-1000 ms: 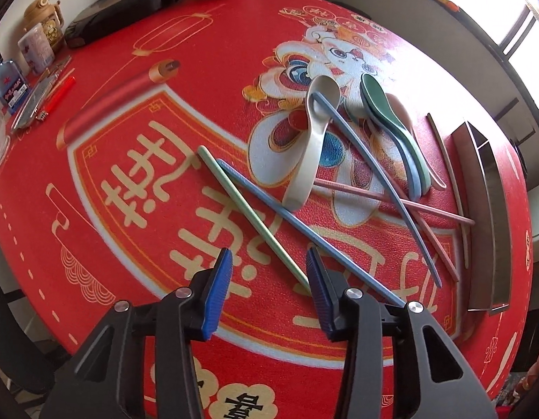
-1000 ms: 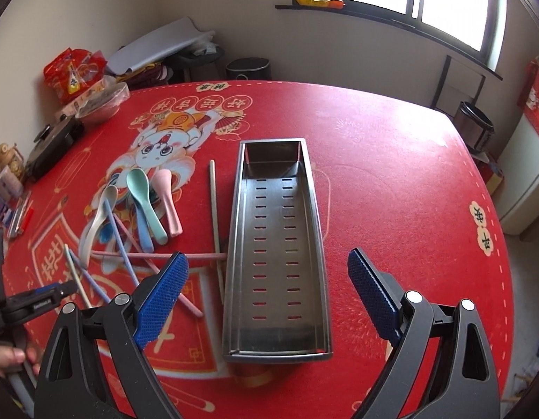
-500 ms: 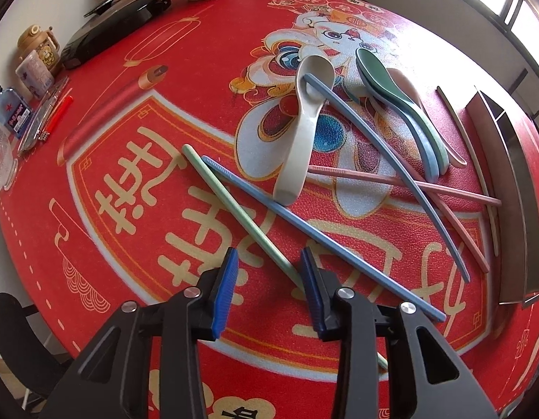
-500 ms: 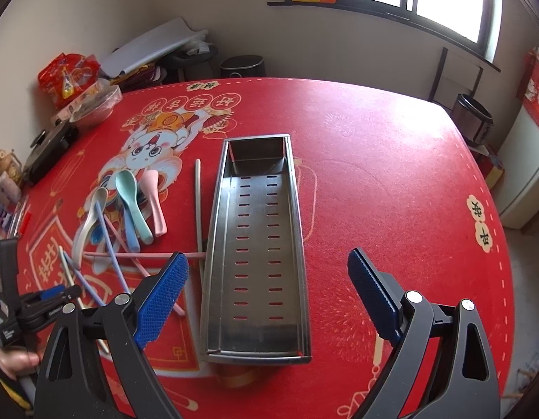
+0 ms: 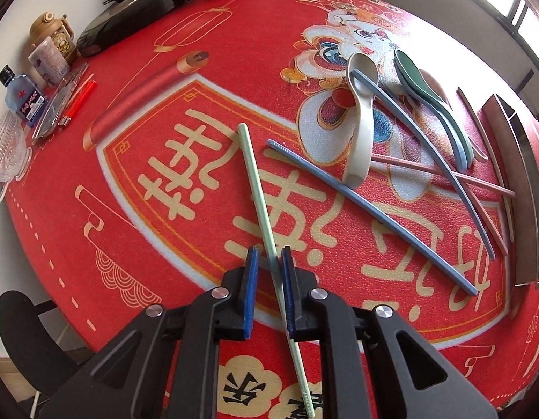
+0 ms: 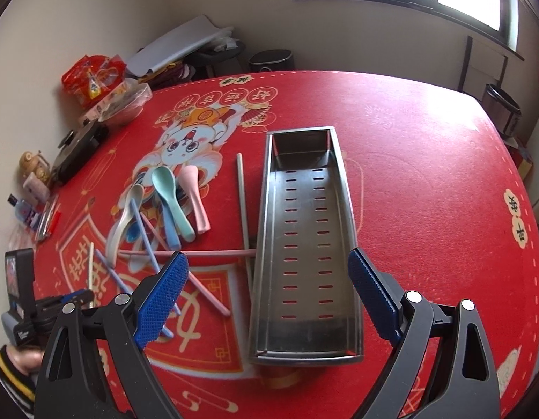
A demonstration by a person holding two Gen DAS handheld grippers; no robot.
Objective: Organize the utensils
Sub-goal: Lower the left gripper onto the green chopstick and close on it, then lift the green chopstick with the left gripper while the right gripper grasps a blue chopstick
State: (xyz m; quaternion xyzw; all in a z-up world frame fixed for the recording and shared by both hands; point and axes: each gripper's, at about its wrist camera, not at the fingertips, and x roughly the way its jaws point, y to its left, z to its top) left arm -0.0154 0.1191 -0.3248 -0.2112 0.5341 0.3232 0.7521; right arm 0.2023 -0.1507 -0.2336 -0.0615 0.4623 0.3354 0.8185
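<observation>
Your left gripper [image 5: 269, 272] has narrowed a good deal in the last second: the blue pads, which stood apart over the cloth, now bracket the pale green chopstick [image 5: 257, 192] with only a sliver of gap on the left side. Whether it is truly pinched you cannot tell yet, so the pick looks begun, not finished. The chopstick is slim, straight and pale, lying flat on the red tablecloth [image 5: 137, 230], its far tip pointing away from you. It sits well to the left of the steel tray [image 6: 304, 244], farther from it than the blue chopstick [image 5: 370, 216] and the heap of spoons [image 6: 164, 202]. Your right gripper [image 6: 266, 293] hangs wide open over the tray's near end, holding nothing.
</observation>
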